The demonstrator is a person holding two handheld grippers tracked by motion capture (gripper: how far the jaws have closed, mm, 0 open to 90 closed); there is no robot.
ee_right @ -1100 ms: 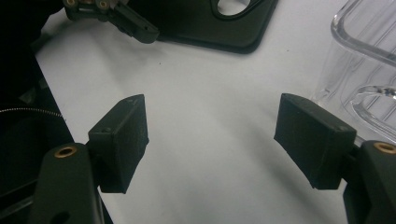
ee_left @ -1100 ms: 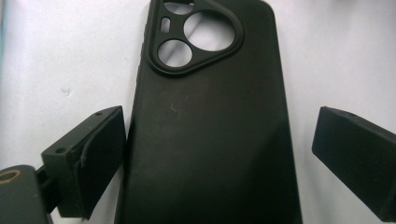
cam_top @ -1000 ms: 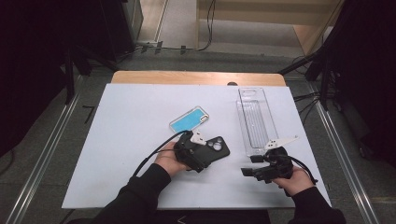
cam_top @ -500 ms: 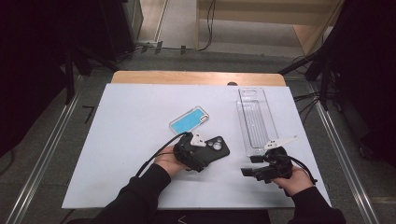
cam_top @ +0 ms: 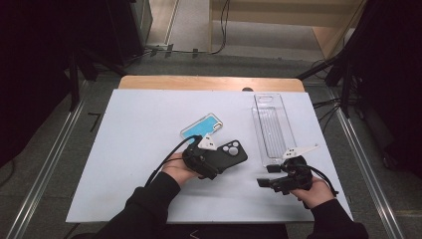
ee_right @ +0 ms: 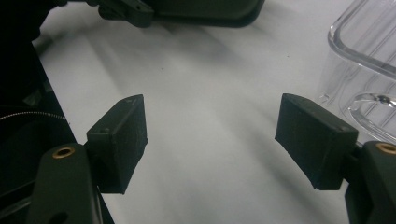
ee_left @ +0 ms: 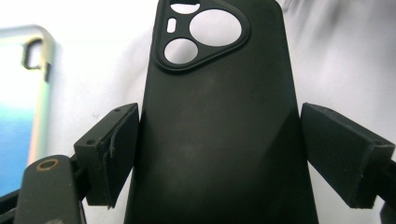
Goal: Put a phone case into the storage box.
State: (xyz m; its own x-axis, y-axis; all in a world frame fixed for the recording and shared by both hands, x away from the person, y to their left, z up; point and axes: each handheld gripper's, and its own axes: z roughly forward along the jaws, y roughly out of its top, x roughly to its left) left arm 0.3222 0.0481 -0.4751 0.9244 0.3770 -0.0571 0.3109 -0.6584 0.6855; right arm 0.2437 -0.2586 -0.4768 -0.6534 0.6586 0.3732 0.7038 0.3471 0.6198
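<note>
The white table carries a long clear tray at its right side, a blue phone case near the middle, and just in front of it a black phone case lying with the camera cut-outs up. The left claw has its jaws around the lower end of the black case; the left jaw seems to touch the edge, the right one shows a thin gap, probably to take it toward the tray. The right claw waits wide and empty over bare table beside the tray's near end.
</note>
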